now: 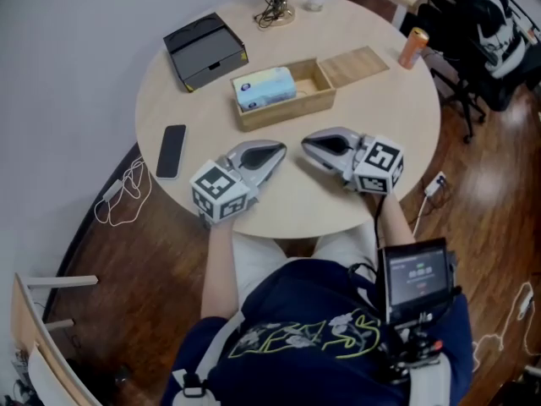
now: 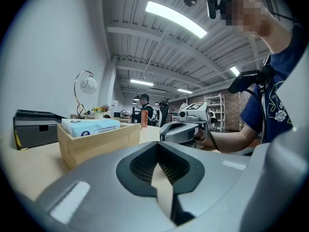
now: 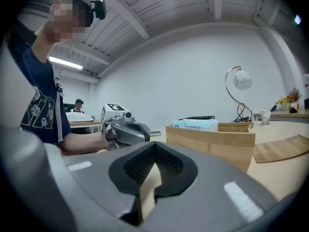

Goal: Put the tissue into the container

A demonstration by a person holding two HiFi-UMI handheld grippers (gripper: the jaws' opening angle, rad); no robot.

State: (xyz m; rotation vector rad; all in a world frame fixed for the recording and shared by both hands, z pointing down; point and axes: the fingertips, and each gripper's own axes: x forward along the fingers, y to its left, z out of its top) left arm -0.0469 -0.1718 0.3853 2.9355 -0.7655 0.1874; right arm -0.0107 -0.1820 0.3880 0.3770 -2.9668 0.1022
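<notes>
One small screen [image 1: 414, 279] is seen nearest, at the person's right hip. Two grippers are rested on the round table [image 1: 325, 208] by its near edge, with tips angled toward each other, near but apart.

- Left gripper [image 1: 277, 150]: jaws are closed fully and nothing is gripped. In its own view only bare tabletop is seen through the notch between the pads.
- Right gripper [image 1: 309, 145]: jaws are likewise pressed together and nothing is held.

One black phone [image 1: 172, 150] is laid flat, left of the left gripper. Just beyond the grippers, one open wooden container [image 1: 292, 111] is set mid-table. One tissue pack [image 1: 264, 87] is seated inside it, at its left end. The right end is left bare. One wooden lid [image 1: 357, 64] is laid flat just beside the container's far right corner.

One black box [image 1: 205, 51] is placed far left. One orange can [image 1: 413, 47] is stood upright at the far right edge. One lamp [image 1: 272, 8] and one clear cup [image 1: 314, 0] are seen at the far edge.
</notes>
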